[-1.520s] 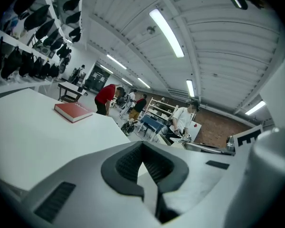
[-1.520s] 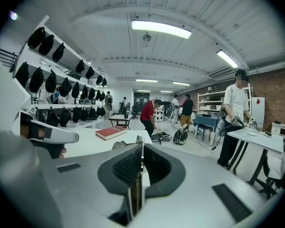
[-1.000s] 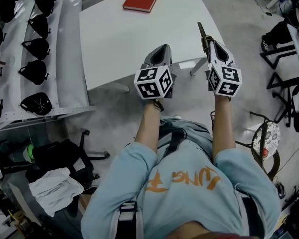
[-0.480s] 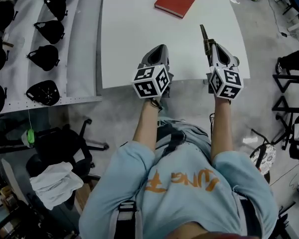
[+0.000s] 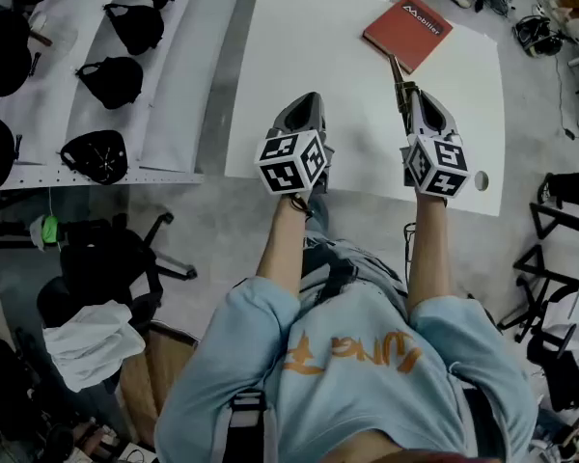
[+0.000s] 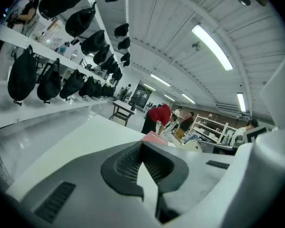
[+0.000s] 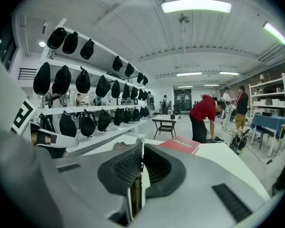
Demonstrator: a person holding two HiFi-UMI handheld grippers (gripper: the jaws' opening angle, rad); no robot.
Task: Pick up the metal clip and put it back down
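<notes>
As only its own view shows, right gripper (image 7: 141, 147) pinches metal clip (image 7: 135, 191).

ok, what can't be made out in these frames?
- metal clip: the head view shows only a sliver past the right gripper; the right gripper view has it edge-on between its jaws, so its shape is unclear.
- red book: cover print too small, head view.
- black items on the shelves: too dark to identify, head view.

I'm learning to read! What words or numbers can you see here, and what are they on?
"Mobilier": white letters on the red book, as best it reads.
Orange letters on the person's shirt: seen upside down, not clear enough to read.
Marker cubes: black-and-white patterns only, no words or numbers.
</notes>
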